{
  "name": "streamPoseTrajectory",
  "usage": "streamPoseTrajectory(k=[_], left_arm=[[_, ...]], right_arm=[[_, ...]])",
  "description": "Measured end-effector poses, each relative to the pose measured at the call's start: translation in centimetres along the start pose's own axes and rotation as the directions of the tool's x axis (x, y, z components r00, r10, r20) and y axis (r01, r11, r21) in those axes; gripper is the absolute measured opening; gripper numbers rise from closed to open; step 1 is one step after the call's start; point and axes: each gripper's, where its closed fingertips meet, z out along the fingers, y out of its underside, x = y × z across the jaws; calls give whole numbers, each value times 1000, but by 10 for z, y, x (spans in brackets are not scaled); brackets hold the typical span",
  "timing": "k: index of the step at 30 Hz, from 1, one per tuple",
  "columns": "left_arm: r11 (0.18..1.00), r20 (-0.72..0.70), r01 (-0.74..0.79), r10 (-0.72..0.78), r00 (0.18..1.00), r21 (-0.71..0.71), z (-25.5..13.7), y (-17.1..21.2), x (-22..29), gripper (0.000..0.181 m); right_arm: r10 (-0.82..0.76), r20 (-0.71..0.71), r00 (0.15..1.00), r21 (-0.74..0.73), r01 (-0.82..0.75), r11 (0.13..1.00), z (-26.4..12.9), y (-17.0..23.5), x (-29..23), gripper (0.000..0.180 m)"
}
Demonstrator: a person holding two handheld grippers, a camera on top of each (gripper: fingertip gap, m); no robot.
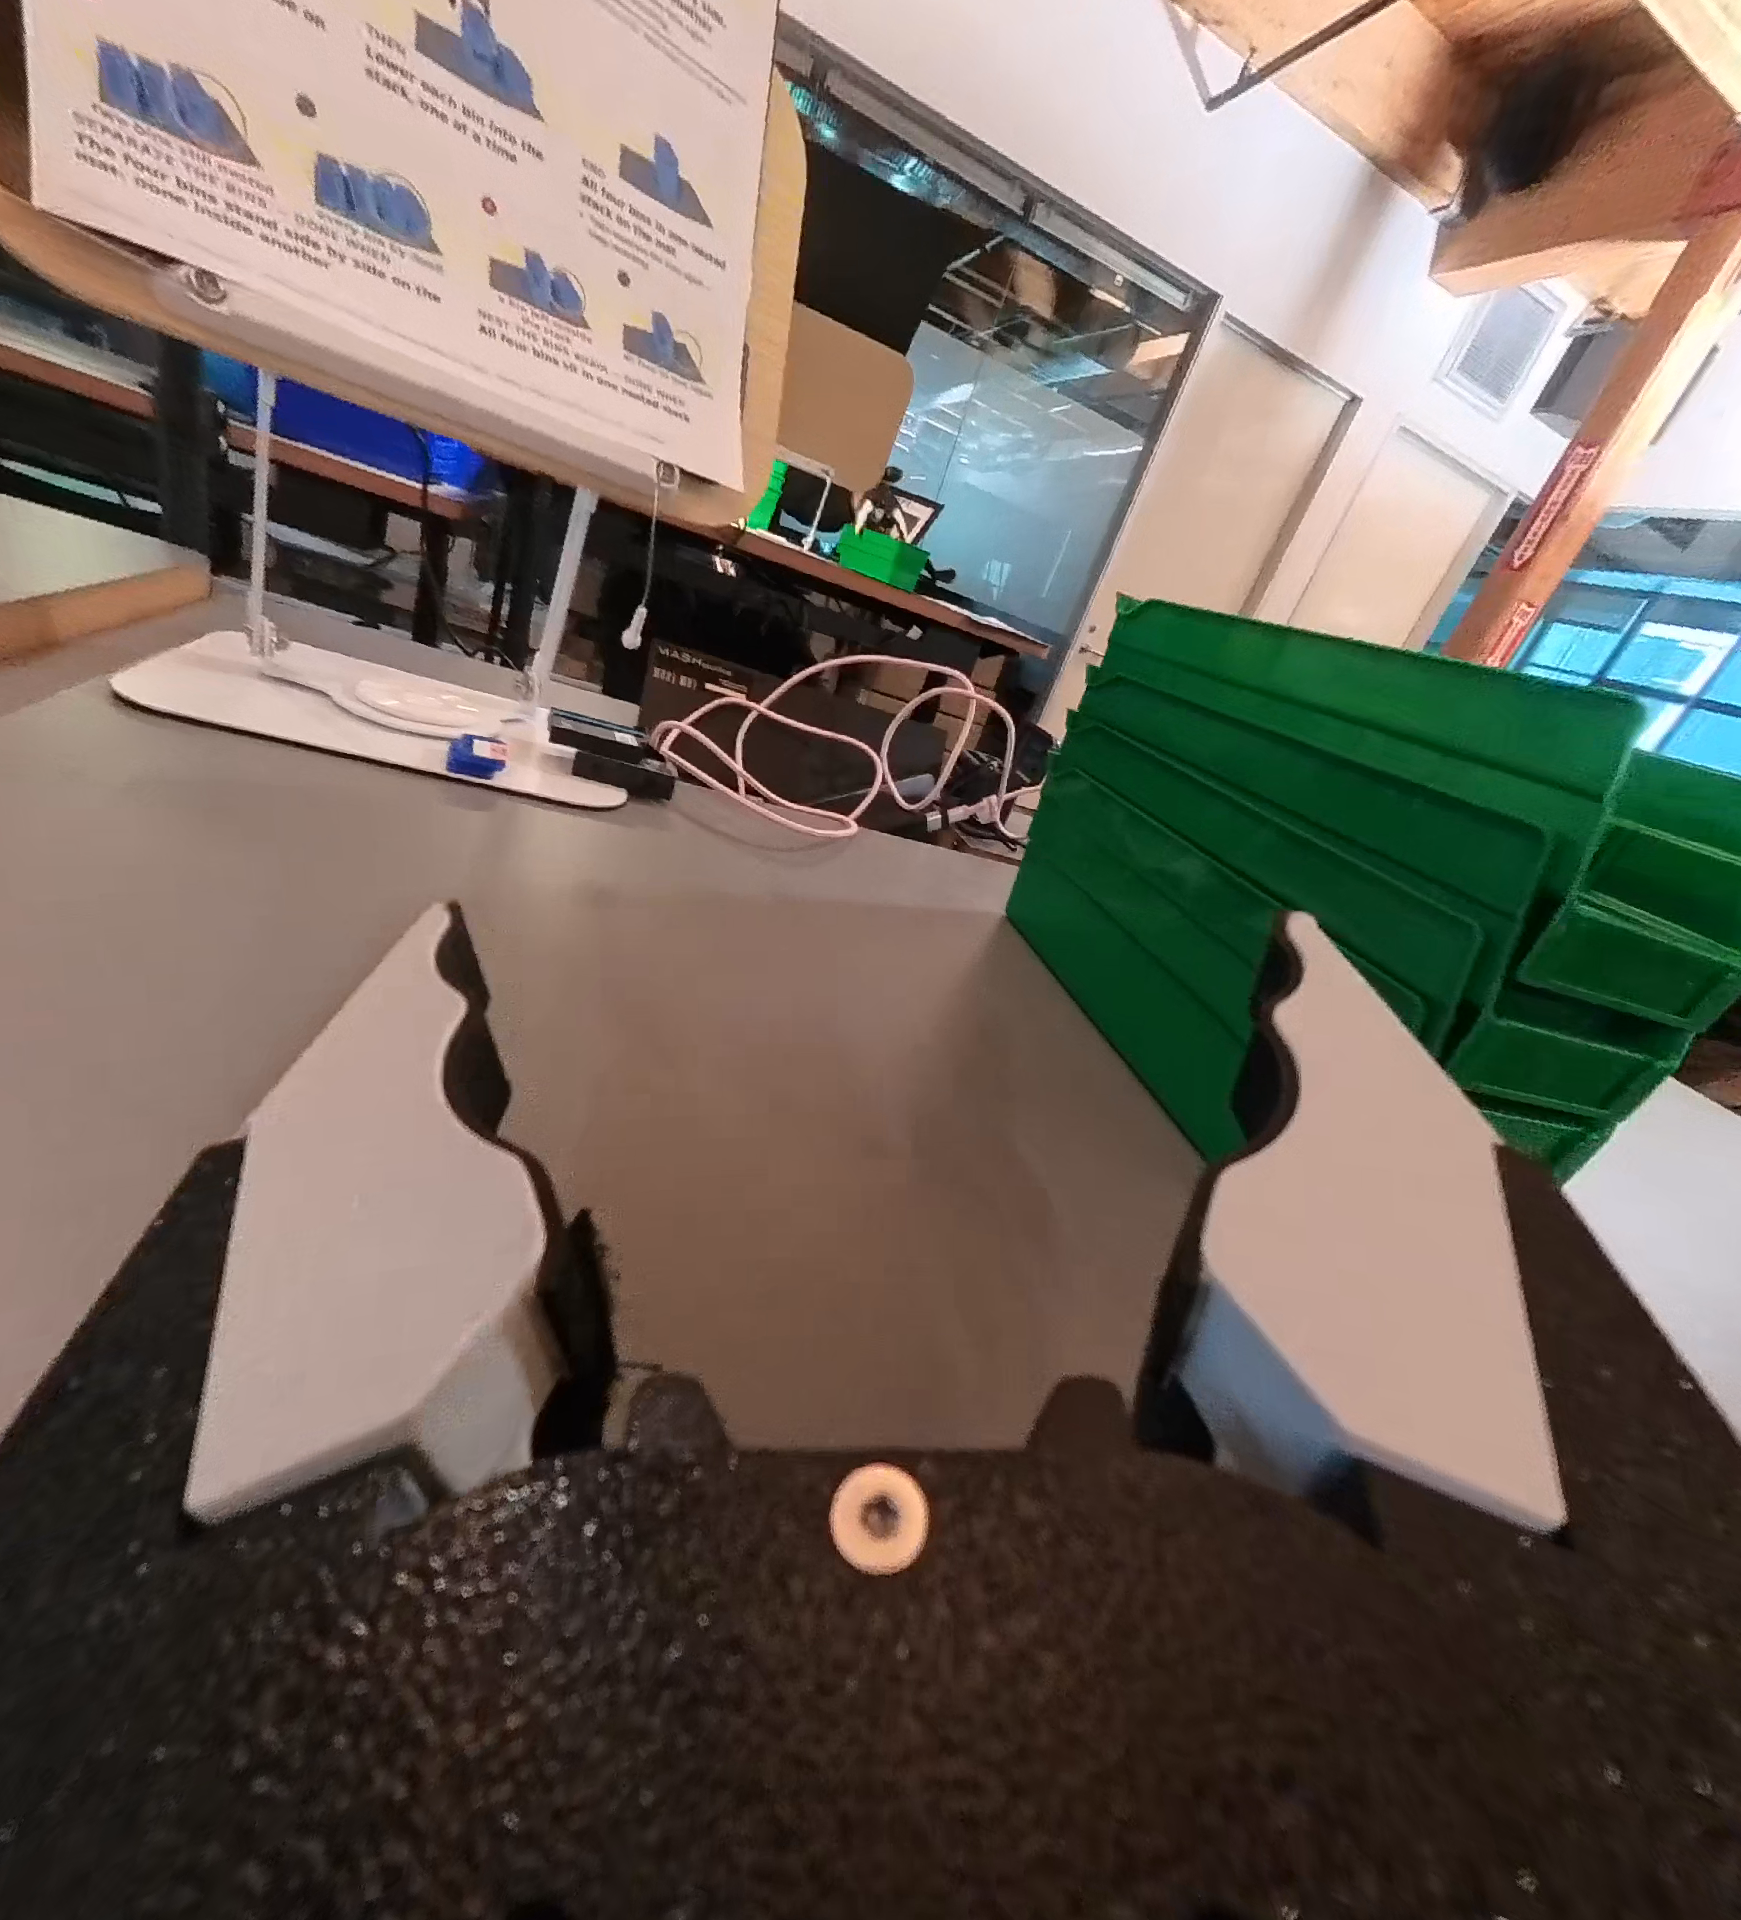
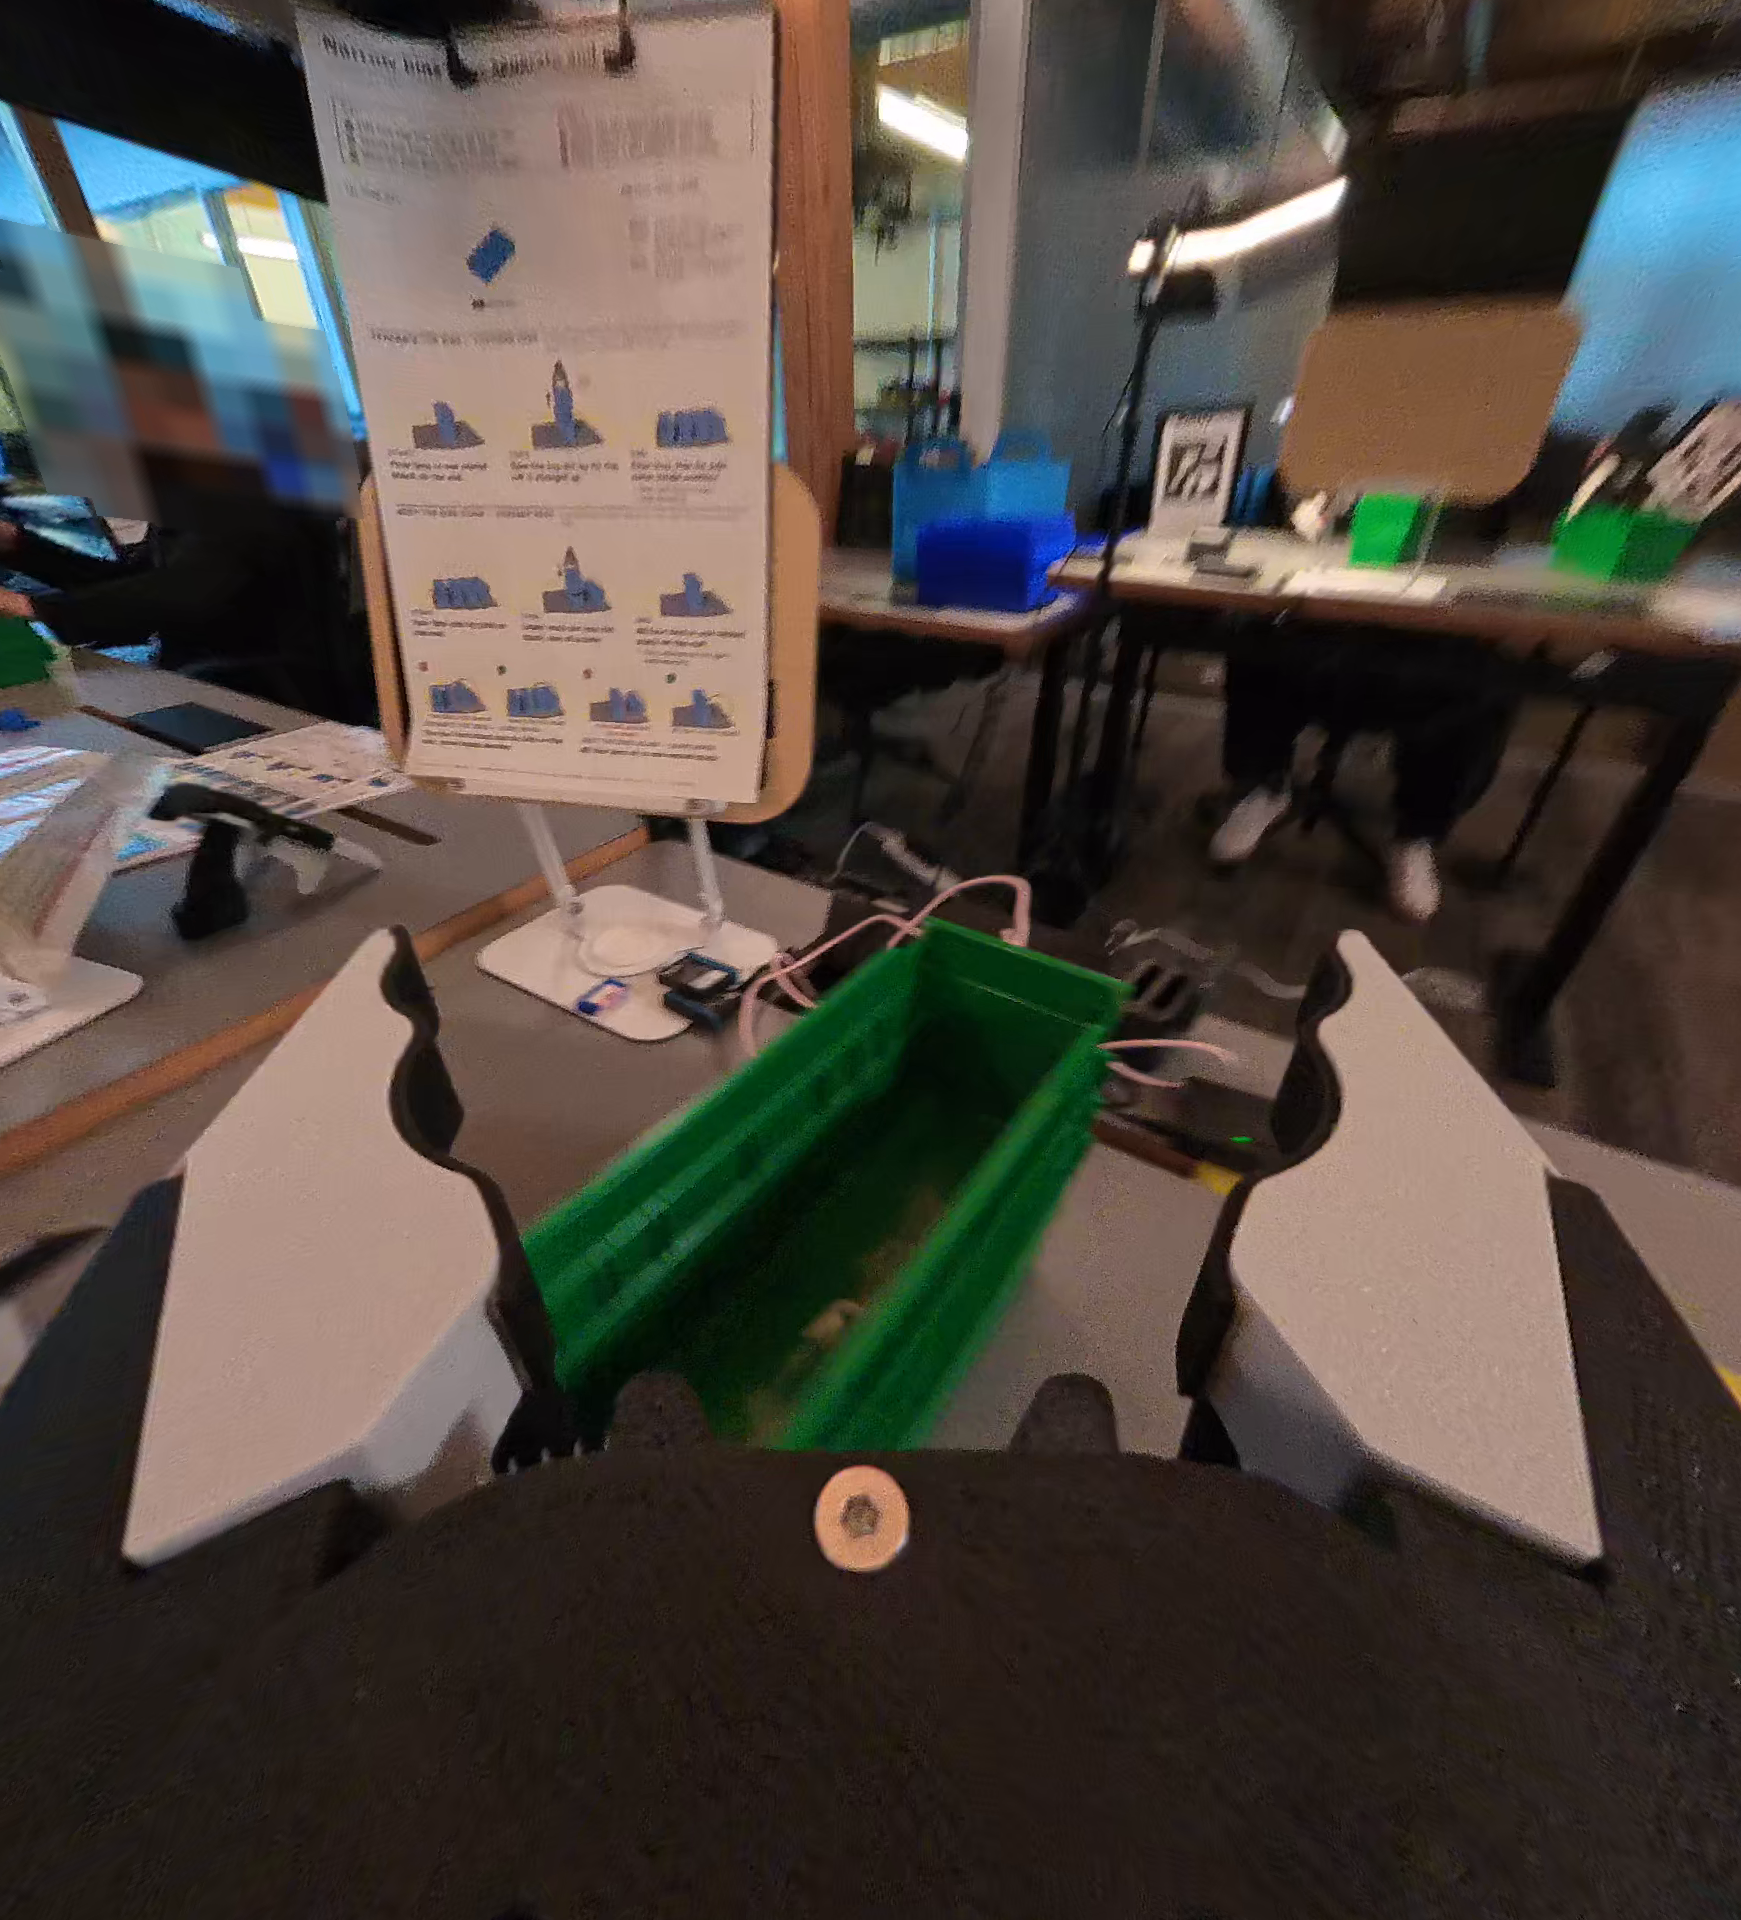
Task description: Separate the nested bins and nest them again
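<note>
A nested stack of several green bins [image 1: 1365, 883] stands on the grey table [image 1: 430, 883], to the right of my left gripper [image 1: 871, 925]. The left gripper is open and empty, low over the table, with the stack just beyond its right finger [image 1: 1365, 1195]. In the right wrist view the same green stack [image 2: 824, 1174] lies below and between the fingers of my right gripper [image 2: 866, 956], seen from above into the top bin. The right gripper is open and empty, hovering above the stack.
An instruction sheet on a white stand [image 1: 357, 696] sits at the table's far side; it also shows in the right wrist view [image 2: 575, 416]. A pink cable [image 1: 824, 758] and small black devices [image 1: 617, 753] lie near it. Other tables with green and blue bins [image 2: 991, 561] stand behind.
</note>
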Motion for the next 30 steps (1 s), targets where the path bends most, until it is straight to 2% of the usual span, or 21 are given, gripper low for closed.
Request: streamPoseTrajectory(k=[4, 7, 10, 15, 16, 18, 20, 22, 24, 27, 30], left_arm=[[1000, -1, -19, 19, 1000, -23, 2, 4, 2, 142], [997, 94, -77, 76, 993, 11, 0, -2, -8, 155], [986, 149, -150, 137, 979, 79, -7, -16, -9, 157], [979, 139, -202, 199, 970, 14, -2, -5, 0, 158], [977, 184, -210, 200, 962, 32, -5, -10, -1, 159], [955, 197, -241, 207, 958, 172, -13, -33, 19, 158], [945, 140, -240, 213, 967, 221, -10, -45, 51, 158], [954, 83, -230, 218, 972, 192, 4, -55, 84, 158], [961, 19, -218, 218, 976, 169, 24, -70, 118, 156], [977, -136, -201, 209, 968, 69, 66, -86, 177, 159], [933, -267, -310, 257, 929, -181, 117, -73, 221, 159]], right_arm=[[-183, -113, 976, 96, 194, 976, -69, 50, 62, 147], [-335, -372, 866, 54, 380, 923, -116, 98, 135, 143], [-414, -433, 801, 0, 459, 888, -145, 141, 176, 138], [-377, -441, 815, -14, 414, 910, -177, 181, 225, 136], [-383, -452, 805, -29, 416, 909, -183, 188, 236, 134], [-367, -463, 807, -67, 381, 922, -194, 198, 255, 130], [-269, -457, 848, -49, 278, 959, -203, 200, 266, 130], [-145, -459, 877, 26, 177, 984, -210, 200, 274, 130], [-60, -462, 885, 25, 80, 996, -216, 211, 282, 131], [-10, -486, 874, 58, 44, 997, -231, 213, 288, 131], [-3, -460, 888, 92, 50, 995, -241, 210, 281, 129]])
